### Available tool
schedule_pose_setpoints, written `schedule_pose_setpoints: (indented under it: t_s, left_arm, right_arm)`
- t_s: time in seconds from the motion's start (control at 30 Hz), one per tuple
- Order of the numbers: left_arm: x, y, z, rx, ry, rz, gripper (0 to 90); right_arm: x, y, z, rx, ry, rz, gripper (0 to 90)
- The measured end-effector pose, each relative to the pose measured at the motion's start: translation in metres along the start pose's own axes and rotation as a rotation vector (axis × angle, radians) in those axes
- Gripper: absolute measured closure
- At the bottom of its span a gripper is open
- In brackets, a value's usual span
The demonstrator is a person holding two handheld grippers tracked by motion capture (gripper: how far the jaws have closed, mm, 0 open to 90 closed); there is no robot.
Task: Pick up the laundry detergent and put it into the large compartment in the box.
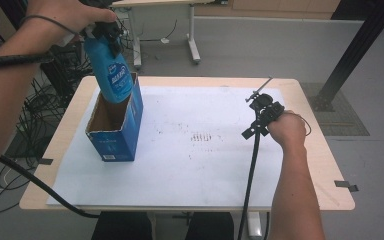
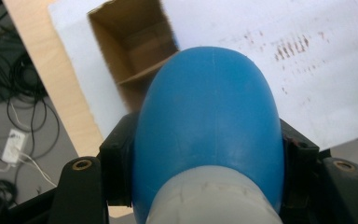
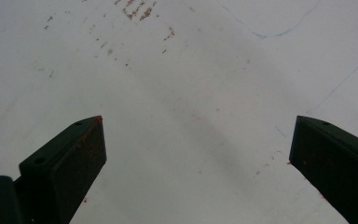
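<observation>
Forearms enter from the near edge of the table (image 1: 325,165) in the high view. We note the right hand (image 1: 289,129) low over the white sheet (image 1: 205,165) that covers most of the wooden top, holding the right gripper (image 1: 260,107) pointed away from us; its black cable (image 1: 252,170) trails back toward the near edge. In the right gripper view the two black jaws stand wide apart with bare, faintly stained sheet between them, nothing held. Brownish speckle marks (image 1: 202,136) sit near the sheet's centre. Further left we see an open-topped blue cardboard box (image 1: 116,131) standing upright on the sheet, brown inside. Above its far end hangs a blue bottle (image 1: 109,70), tilted, bottom end at or just inside the opening; we cannot tell whether it touches the box wall. The left gripper (image 1: 105,32), raised in the left hand (image 1: 67,15), has its jaws clamped on both sides of the bottle's body, as the left gripper view confirms. Cables (image 1: 37,110) clutter the floor left of the table. Beyond, another table's legs (image 1: 192,40) and a dark post (image 1: 352,50).
</observation>
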State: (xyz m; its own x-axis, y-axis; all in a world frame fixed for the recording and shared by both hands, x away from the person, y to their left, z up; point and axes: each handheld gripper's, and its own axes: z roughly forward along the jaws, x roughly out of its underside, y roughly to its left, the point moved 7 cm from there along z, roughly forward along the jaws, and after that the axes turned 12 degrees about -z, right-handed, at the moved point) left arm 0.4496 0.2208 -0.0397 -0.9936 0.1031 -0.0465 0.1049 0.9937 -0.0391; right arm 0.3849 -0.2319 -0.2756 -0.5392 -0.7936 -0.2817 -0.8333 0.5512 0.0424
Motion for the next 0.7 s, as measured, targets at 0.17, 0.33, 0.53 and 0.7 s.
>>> schedule_pose_setpoints:
  t_s: [0.17, 0.33, 0.53, 0.7]
  left_arm:
    - [-0.001, 0.014, 0.002, -0.024, -0.005, -0.082, 37.4]
    - [-0.002, 0.026, 0.003, -0.041, 0.008, -0.165, 37.4]
    - [-0.003, 0.028, 0.007, -0.053, 0.024, -0.193, 37.4]
    - [-0.004, 0.026, 0.011, -0.053, 0.029, -0.195, 37.5]
  right_arm:
    - [0.001, 0.000, 0.001, -0.002, -0.006, -0.005, 3.6]
    - [0.003, -0.001, 0.002, -0.003, -0.011, -0.004, 3.6]
    - [0.002, -0.001, 0.003, -0.005, -0.015, -0.004, 3.6]
    - [0.002, -0.001, 0.004, -0.009, -0.025, -0.005, 3.7]
